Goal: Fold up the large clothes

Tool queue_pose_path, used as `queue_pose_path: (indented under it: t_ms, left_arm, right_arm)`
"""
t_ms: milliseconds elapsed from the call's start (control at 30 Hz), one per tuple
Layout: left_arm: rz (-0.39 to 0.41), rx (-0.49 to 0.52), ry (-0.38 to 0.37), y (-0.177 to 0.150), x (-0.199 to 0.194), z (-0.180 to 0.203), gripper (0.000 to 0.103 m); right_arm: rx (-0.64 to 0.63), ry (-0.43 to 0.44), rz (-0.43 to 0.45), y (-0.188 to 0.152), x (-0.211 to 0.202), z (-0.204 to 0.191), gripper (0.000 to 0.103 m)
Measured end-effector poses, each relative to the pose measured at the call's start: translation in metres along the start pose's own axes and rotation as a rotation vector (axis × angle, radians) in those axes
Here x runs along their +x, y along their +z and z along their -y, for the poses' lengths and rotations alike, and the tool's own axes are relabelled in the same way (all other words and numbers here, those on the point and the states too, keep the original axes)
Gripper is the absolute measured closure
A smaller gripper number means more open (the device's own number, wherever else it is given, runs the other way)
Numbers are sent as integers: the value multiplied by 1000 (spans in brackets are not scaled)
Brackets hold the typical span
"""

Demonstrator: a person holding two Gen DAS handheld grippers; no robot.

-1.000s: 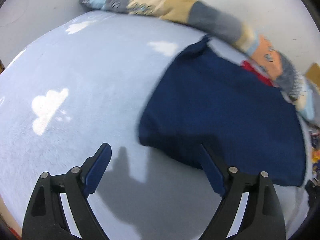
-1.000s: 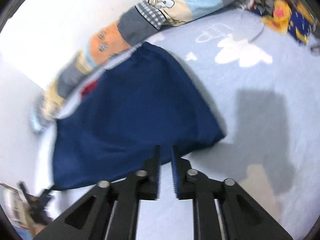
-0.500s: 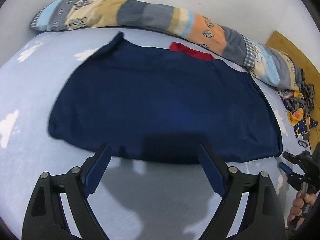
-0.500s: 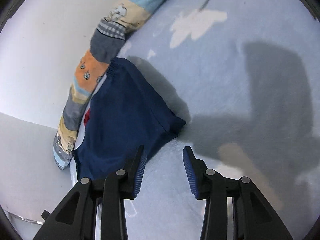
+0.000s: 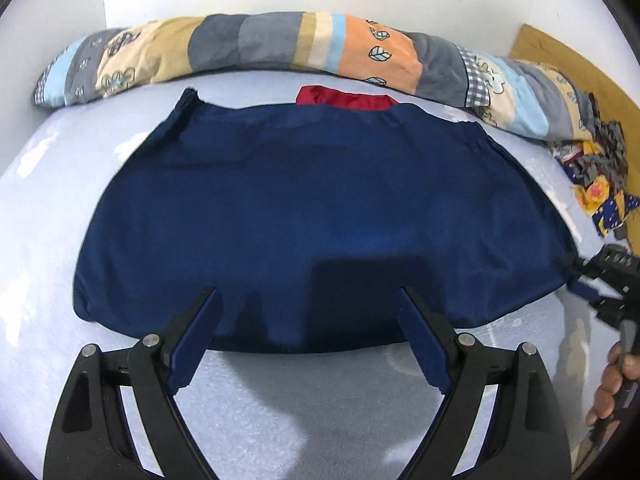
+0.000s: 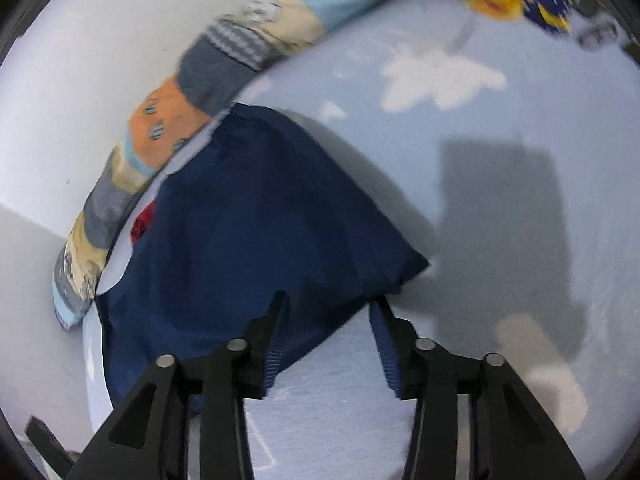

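1. Bedsheet (image 5: 48, 208), pale blue with white clouds, is serving as my work surface; a patchwork bolster (image 5: 248, 46) is lying along its far edge against the wall.
2. I am hovering the left gripper (image 5: 308, 316) over the near hem of the navy garment (image 5: 312, 208), its jaws standing wide apart with nothing between them, probably so that I can pinch that hem for the next fold.
3. The garment is lying spread flat across the middle of the sheet, already doubled into a broad panel by the look of it, with a red piece (image 5: 344, 98) peeking out from behind its far edge.
4. I am bringing the right gripper (image 6: 328, 332) to the garment's near right corner; its jaws are opening, and the cloth edge is sitting between them without being pinched.
5. A heap of patterned clothes (image 5: 596, 176) is waiting at the right edge, kept clear of the folding area.
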State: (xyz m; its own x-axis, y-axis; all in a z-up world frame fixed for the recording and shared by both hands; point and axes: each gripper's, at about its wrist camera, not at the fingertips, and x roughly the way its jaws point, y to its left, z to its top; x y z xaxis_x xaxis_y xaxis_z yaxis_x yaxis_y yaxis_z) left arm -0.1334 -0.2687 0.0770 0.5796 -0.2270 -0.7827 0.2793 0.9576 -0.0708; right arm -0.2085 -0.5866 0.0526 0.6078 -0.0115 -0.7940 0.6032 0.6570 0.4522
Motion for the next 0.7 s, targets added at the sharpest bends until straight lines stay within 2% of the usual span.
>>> queue_pose_path:
  t_ms: [100,200,267,333,367,400,500,567,667,700]
  left_arm:
    - [23,3,39,2,-4,-4,14]
    - [13,-16,37,3,-2,-11,14]
    - [10,-7,43,2,0,-11,14]
    - [11,8,79,2,1,-12,14]
    - [-2,-21,81,2,4,-19,14]
    - [-22,-70,55,2,6,-28,14]
    - [-106,-297,-89,-6,16,-65,14]
    - [-149,-445,-146,-18,18,-87,14]
    - [-168,-622,-232,-38,11,-112,14]
    - [-159,-688,-233,-44,7,-124,14]
  right_arm:
    - [-21,-11,51,-4,-15,-6,55]
    - [-47,4,91,-1,-25,-12,55]
    - [-34,43,92,1,-24,-11,55]
    - [-19,98,59,1,-22,-11,55]
    - [6,108,48,0,-19,-8,56]
    - [44,104,38,0,-16,-3,55]
    - [141,94,-1,0,-7,16,55]
    - [216,92,-32,0,0,32,55]
    - [276,86,-56,-3,8,44,55]
    - [280,91,-66,-3,10,45,55]
